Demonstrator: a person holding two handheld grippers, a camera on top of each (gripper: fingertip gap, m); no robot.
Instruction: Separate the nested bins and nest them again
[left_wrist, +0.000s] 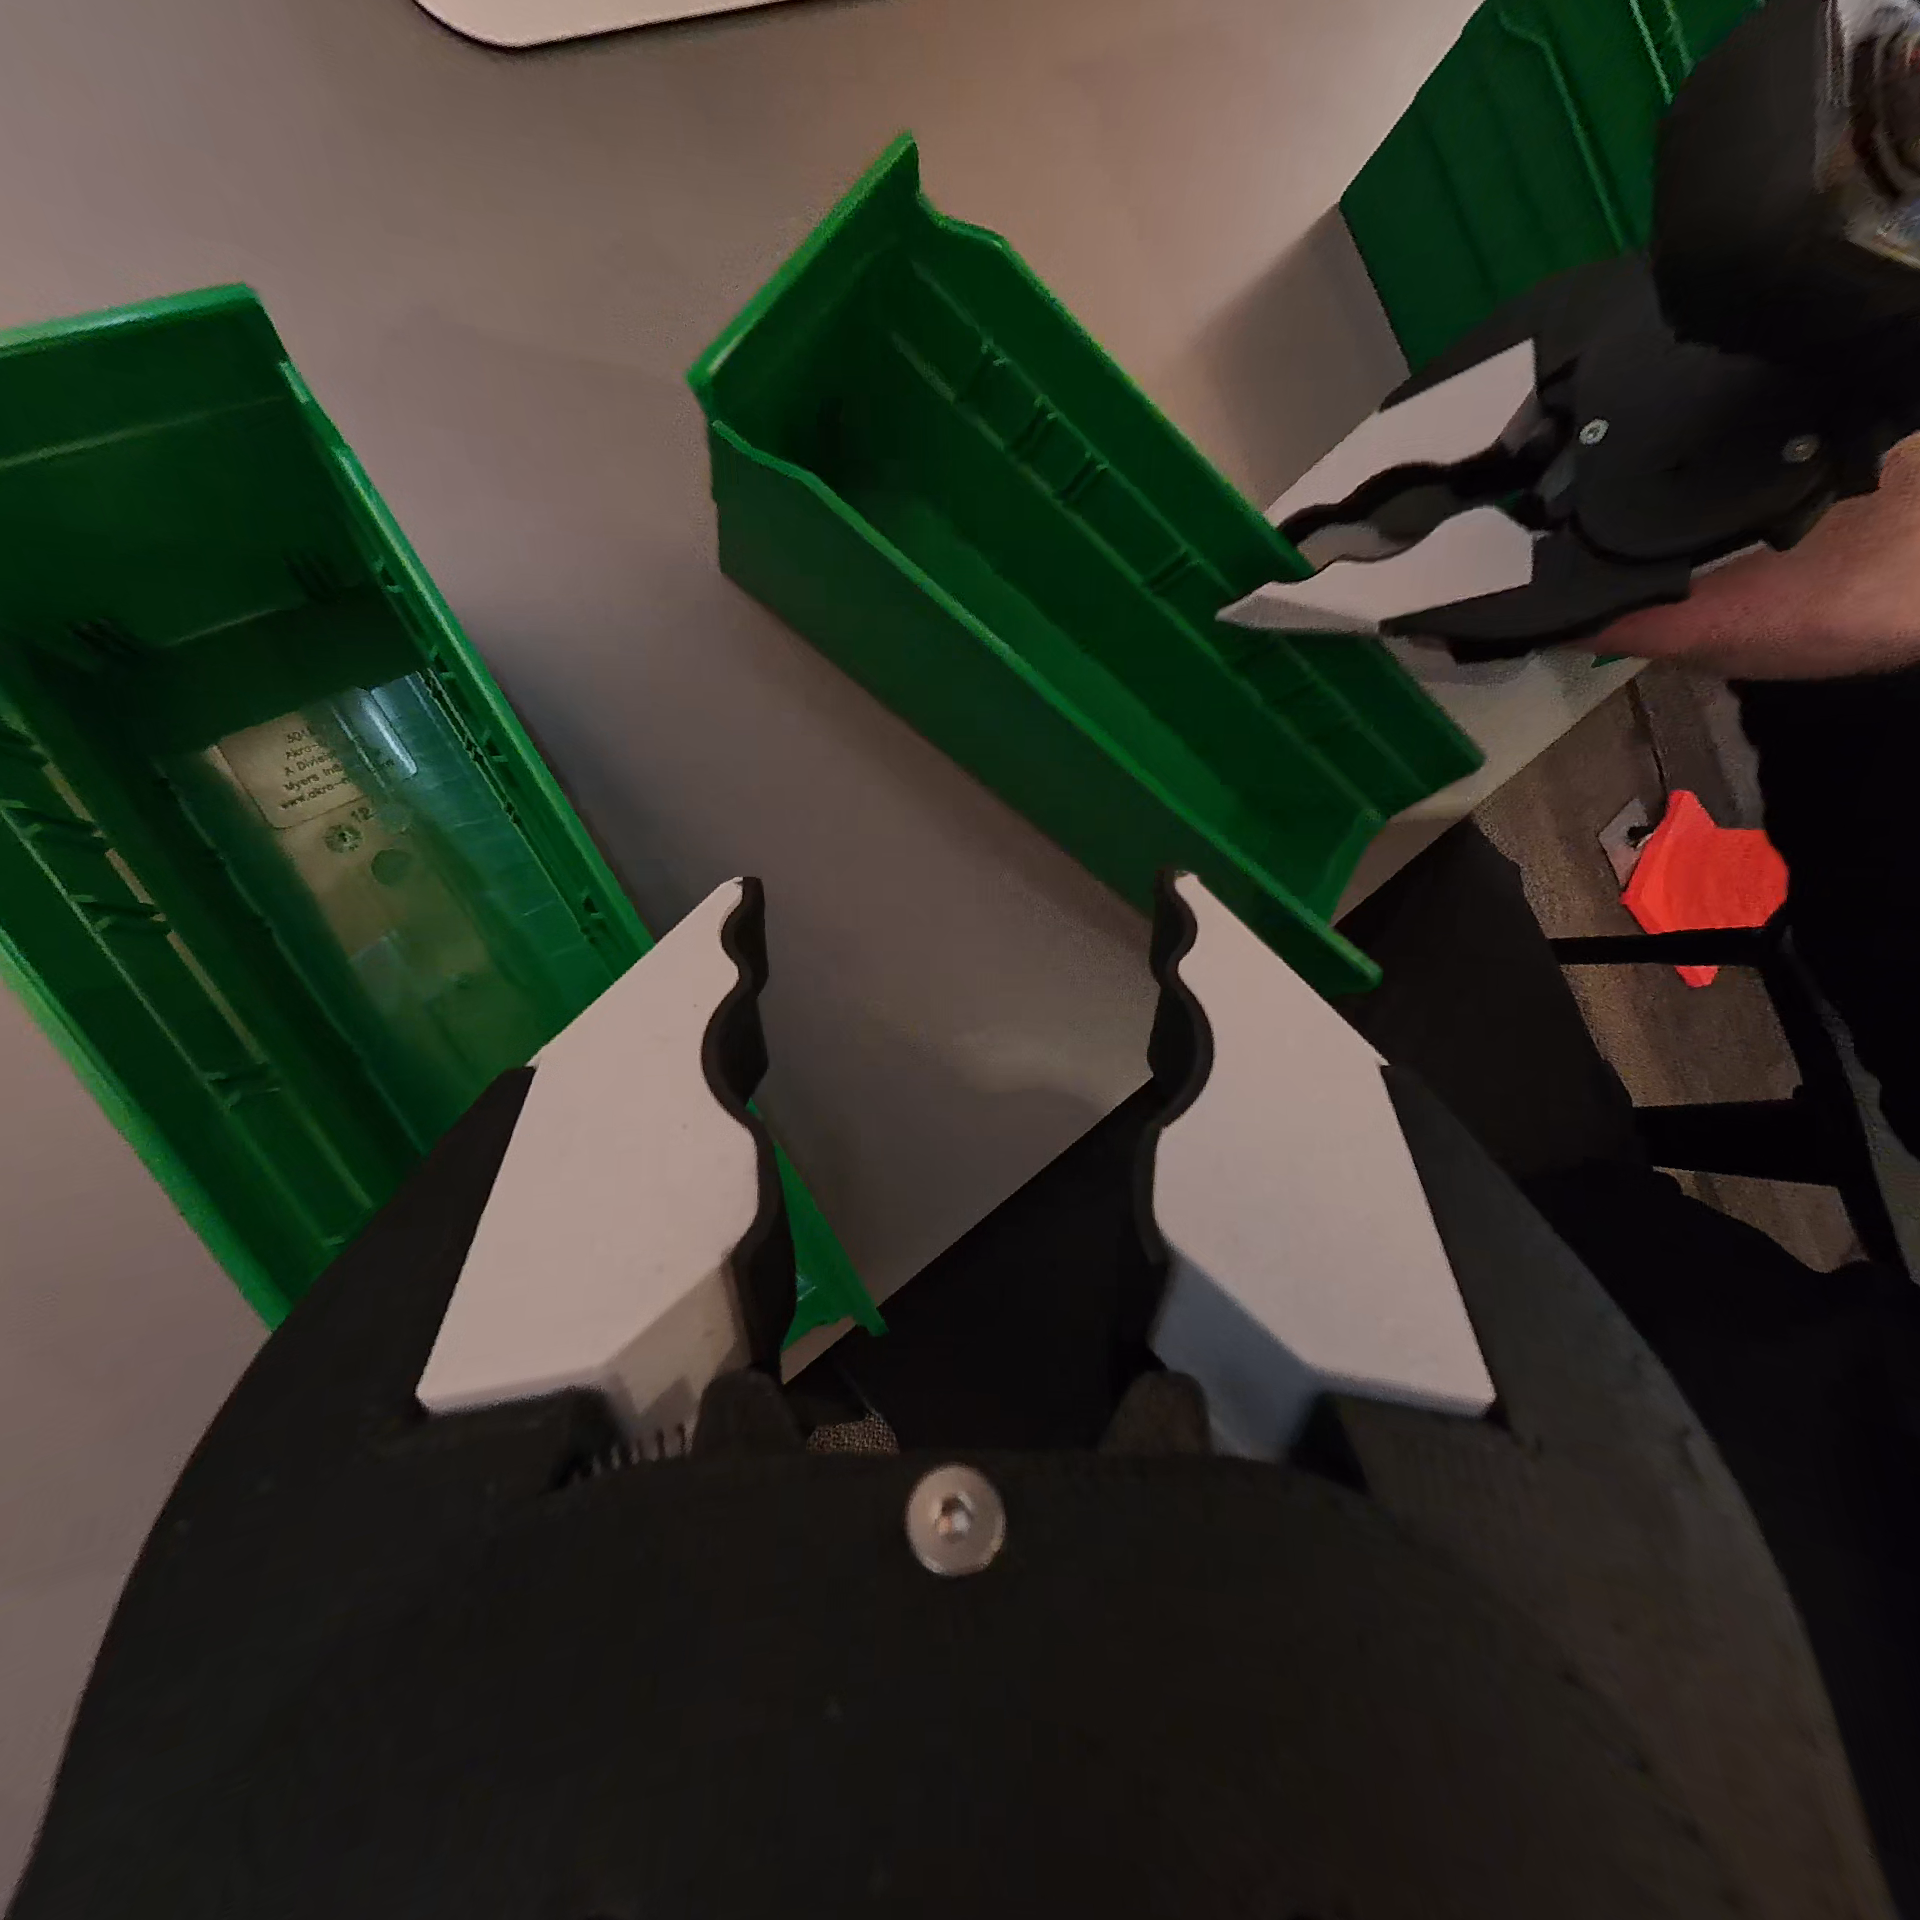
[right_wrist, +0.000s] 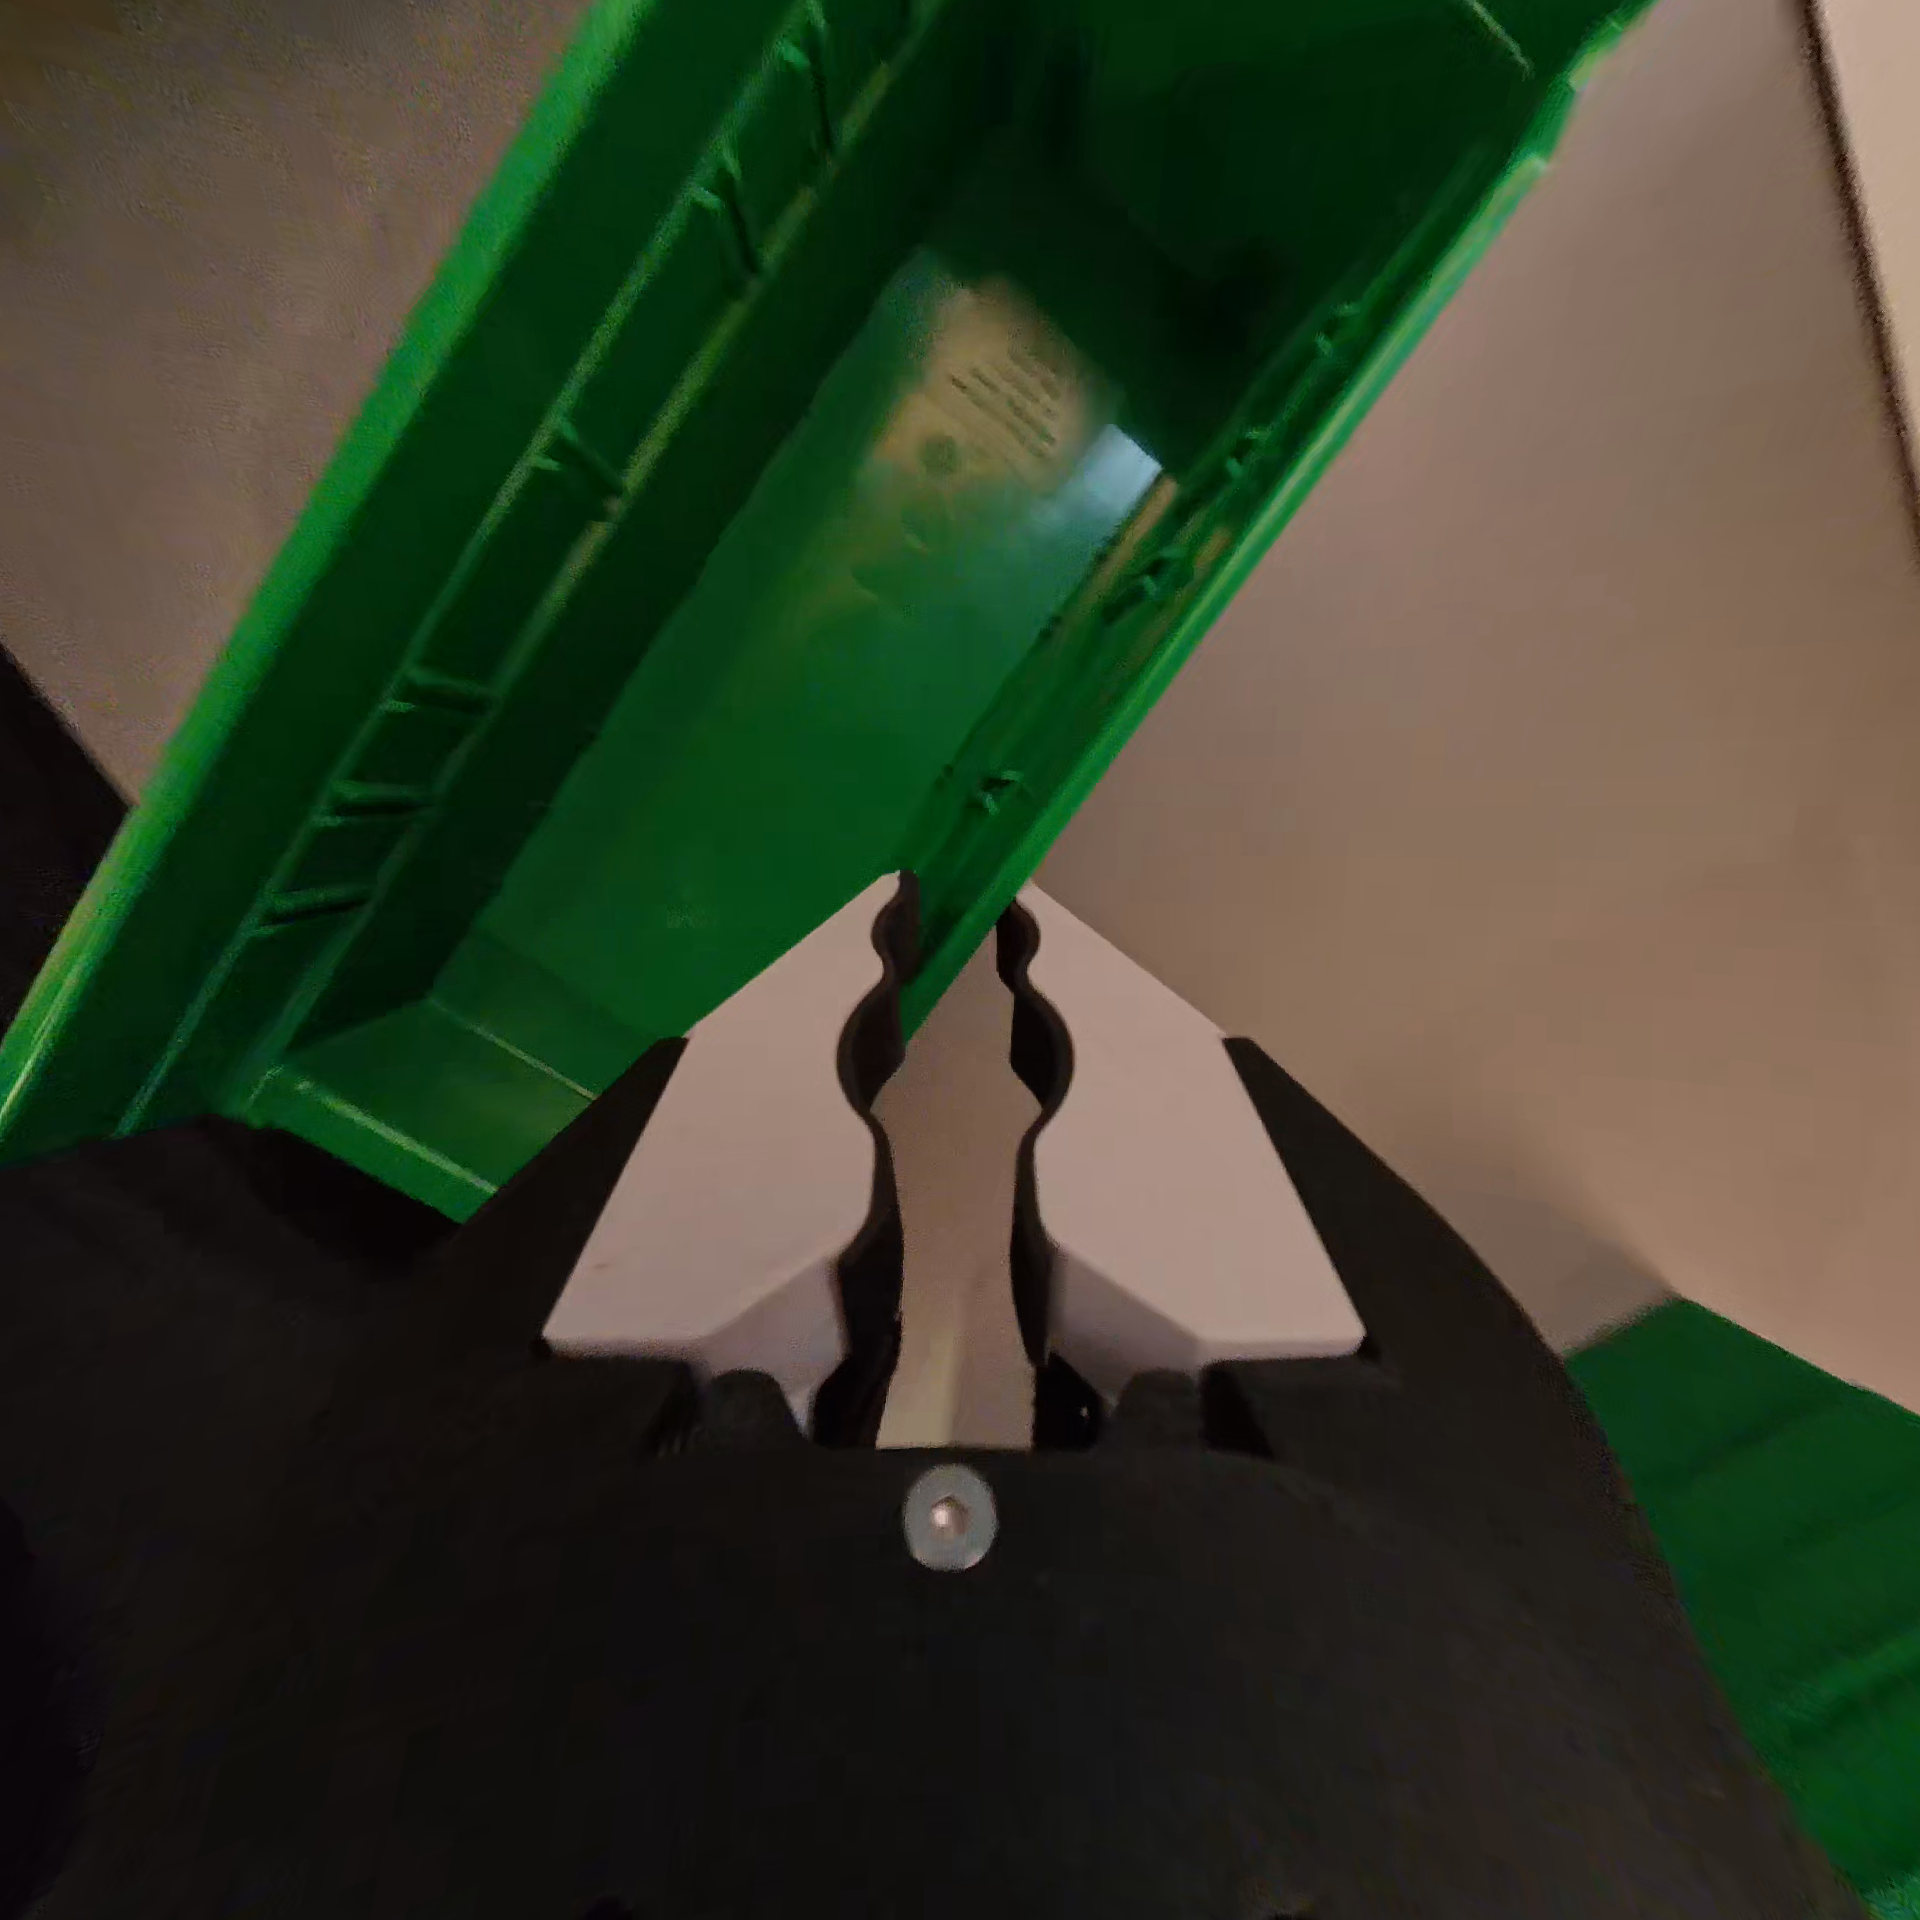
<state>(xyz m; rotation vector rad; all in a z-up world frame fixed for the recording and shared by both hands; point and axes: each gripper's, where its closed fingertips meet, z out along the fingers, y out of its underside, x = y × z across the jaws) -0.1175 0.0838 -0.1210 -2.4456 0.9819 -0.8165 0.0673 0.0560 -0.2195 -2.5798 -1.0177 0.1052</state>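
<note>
On table: left claw (left_wrist: 961, 883) wide, empty; right claw (right_wrist: 956, 909) pinching bin (right_wrist: 727, 623) wall.

Bins, e.g. the middle bin (left_wrist: 1039, 582), look like moulded green plastic, smooth w/ slight gloss; left bin (left_wrist: 260, 790) floor shines most. Tabletop (left_wrist: 520, 260) is matt grey-beige, smooth. My left gripper (left_wrist: 961, 904): matt black body, fine-grained, flat pale finger (left_wrist: 644, 1122) faces, wavy black rubbery pads, shiny metal screw (left_wrist: 954, 1520). Orange piece (left_wrist: 1704, 873), right edge, matt plastic.
</note>
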